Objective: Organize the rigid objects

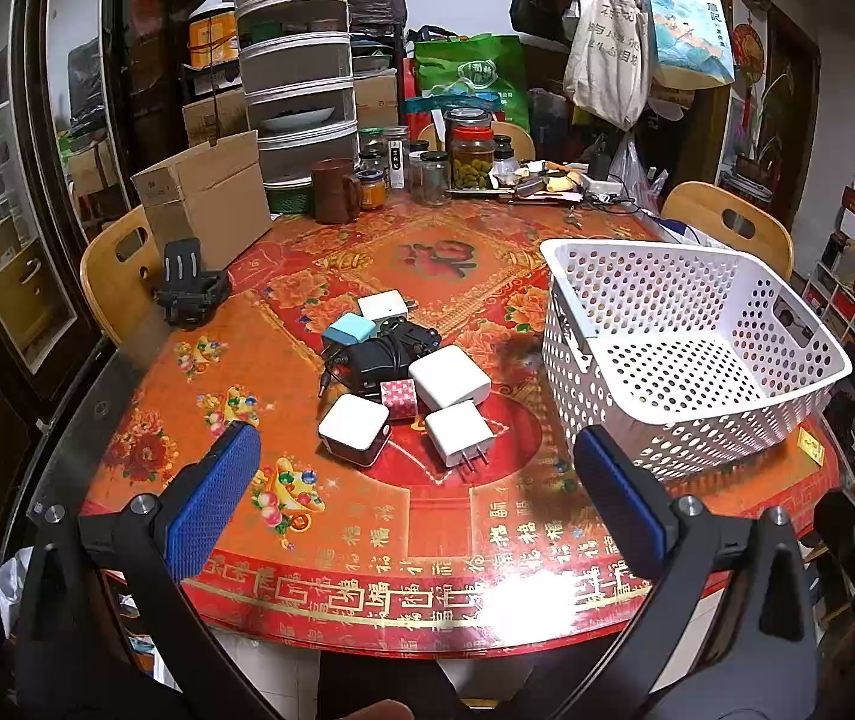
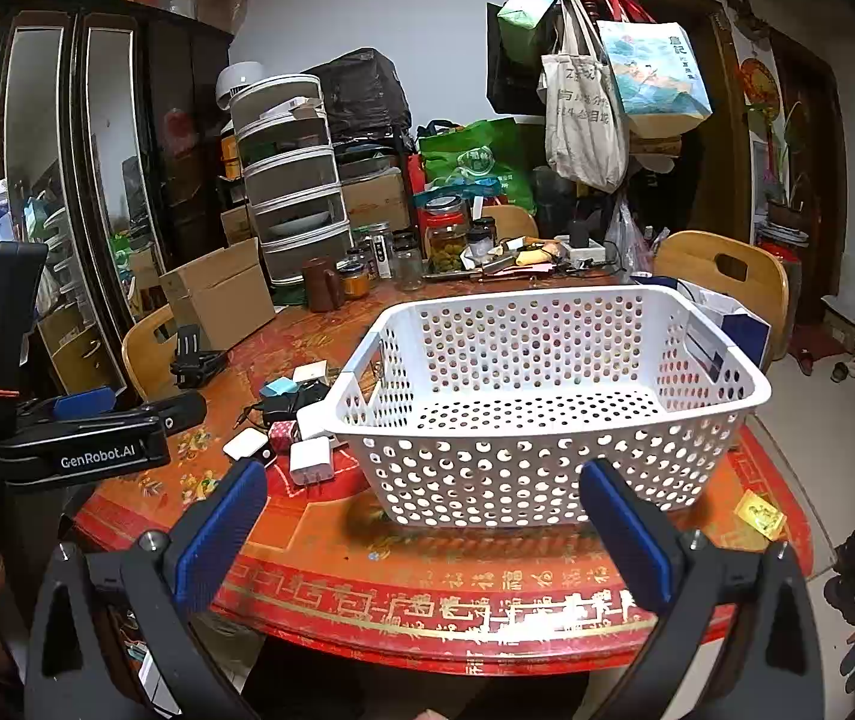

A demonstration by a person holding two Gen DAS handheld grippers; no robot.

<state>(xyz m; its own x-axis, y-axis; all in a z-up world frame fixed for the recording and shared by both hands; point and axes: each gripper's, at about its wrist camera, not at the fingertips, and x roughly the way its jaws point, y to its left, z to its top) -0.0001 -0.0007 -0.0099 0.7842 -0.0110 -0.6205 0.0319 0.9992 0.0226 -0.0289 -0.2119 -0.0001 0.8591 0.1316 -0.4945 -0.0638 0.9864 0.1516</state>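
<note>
Both the left gripper and the right gripper stand spread wide, their blue textured pads holding and touching nothing. A cluster of smooth, blocky chargers lies mid-table on the glossy red tablecloth, just beside the empty white perforated plastic basket.

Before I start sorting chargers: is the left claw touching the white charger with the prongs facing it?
Apart. The left wrist view shows the left claw open with bare tablecloth between its fingers and the white charger.
</note>
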